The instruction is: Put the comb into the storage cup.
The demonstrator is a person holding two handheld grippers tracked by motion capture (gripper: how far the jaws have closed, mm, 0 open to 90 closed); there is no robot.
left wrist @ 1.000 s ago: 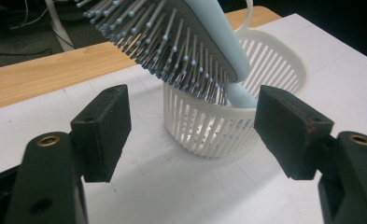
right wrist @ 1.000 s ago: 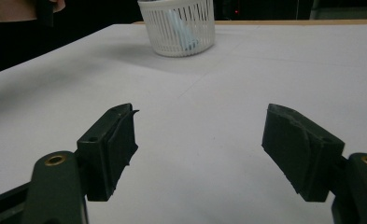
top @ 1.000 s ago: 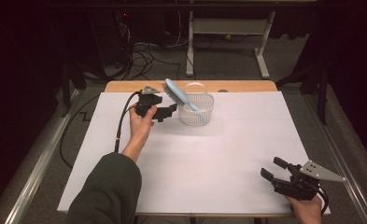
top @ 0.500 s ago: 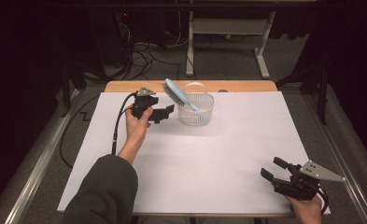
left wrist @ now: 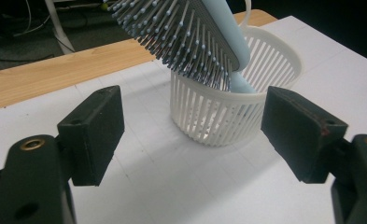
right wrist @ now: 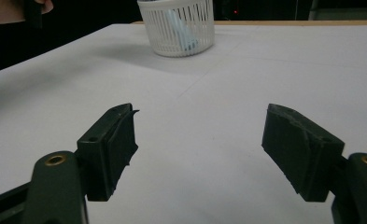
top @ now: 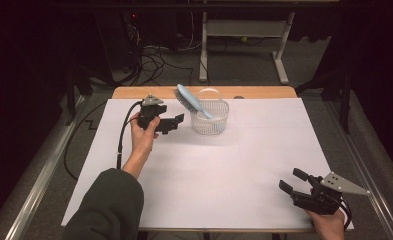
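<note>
Left claw [top: 176, 121]: held level above far-left bench [top: 234, 170], pointing right at basket [top: 210, 117], just beside it; jaws wide, have just been opening, nothing betw. them.
Right claw [top: 293, 181]: low at near-right bench edge, pointing far-left; jaws wide, empty.
Brush [top: 191, 101]: handle down in basket, head leaning out to left.
Left claw view: bristles [left wrist: 181, 37] seen close up, facing down-left.
Right claw view: brush handle [right wrist: 179, 28] seen thru basket slats.

My white table sheet [top: 234, 170] glows under overhead light against dark surroundings, while my near jaws blur softly at six o'clock.
</note>
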